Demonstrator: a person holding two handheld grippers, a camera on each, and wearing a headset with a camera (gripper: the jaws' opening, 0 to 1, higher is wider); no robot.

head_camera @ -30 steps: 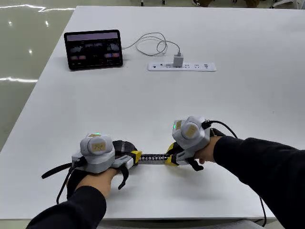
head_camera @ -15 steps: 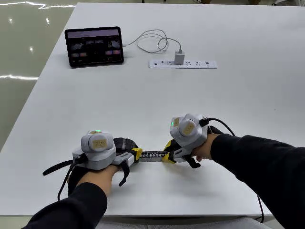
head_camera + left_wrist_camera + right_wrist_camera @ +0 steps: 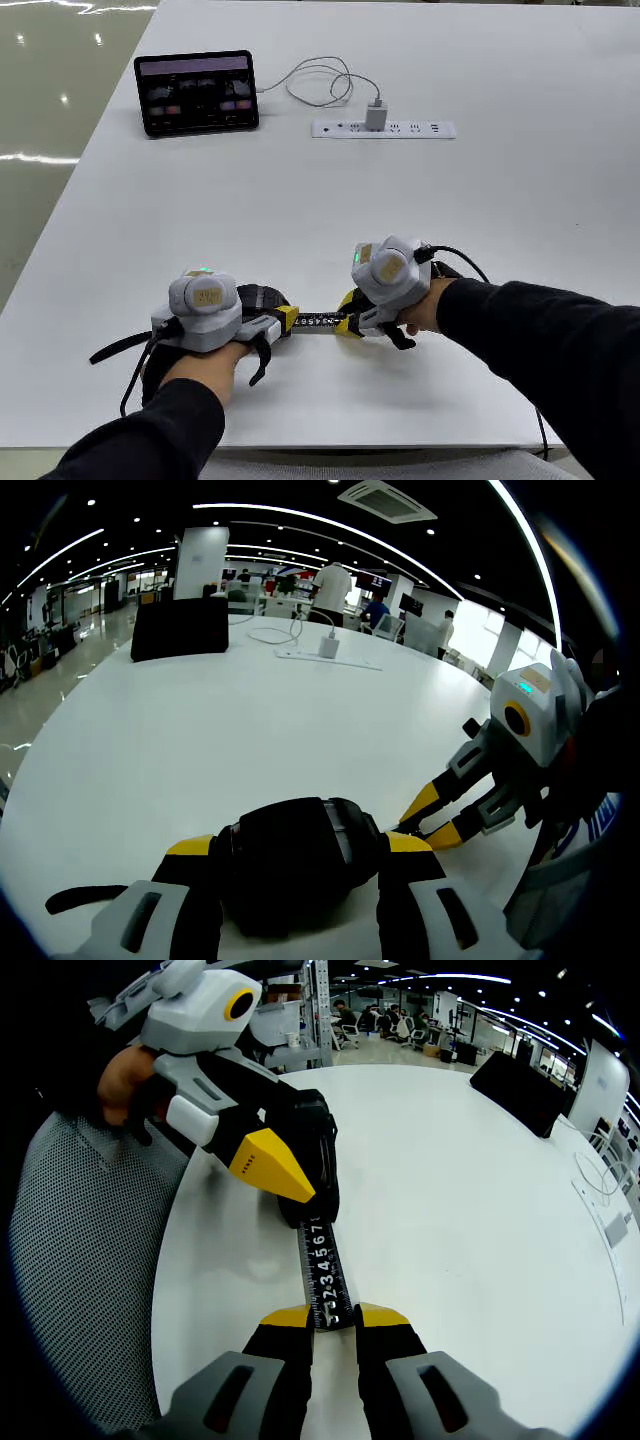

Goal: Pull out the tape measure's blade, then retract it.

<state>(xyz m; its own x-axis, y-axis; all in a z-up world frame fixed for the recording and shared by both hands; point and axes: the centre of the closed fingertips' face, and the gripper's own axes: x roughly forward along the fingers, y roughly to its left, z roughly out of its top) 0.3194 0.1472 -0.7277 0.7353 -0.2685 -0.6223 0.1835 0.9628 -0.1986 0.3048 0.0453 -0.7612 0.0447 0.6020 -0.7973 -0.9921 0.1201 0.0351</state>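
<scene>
The black tape measure [image 3: 290,870] lies on the white bench [image 3: 420,230] near its front edge. It is clamped between the 2 yellow-tipped jaws of the left tool [image 3: 280,318], which press on either side of its case. A short length of blade [image 3: 322,1265] runs out of the case, flat along the bench, to the right tool [image 3: 333,1317]. The numbers 1 to 7 can be read along it in the right gripper view. The right tool's jaws stand nearly together, closed on the blade's free end, which sits between the yellow tips. In the head view the 2 tools face each other, near but apart, and the blade bridges the gap between them. A black strap [image 3: 115,352] lies on the bench just to the left of the left tool. Well apart from all this, toward the far side of the bench, a tablet [image 3: 197,92] stands propped with its screen lit. To its right lies a white power strip [image 3: 400,130] with a white charger [image 3: 375,117] plugged into it, and a white cable [image 3: 320,85] loops from the charger toward the tablet.
</scene>
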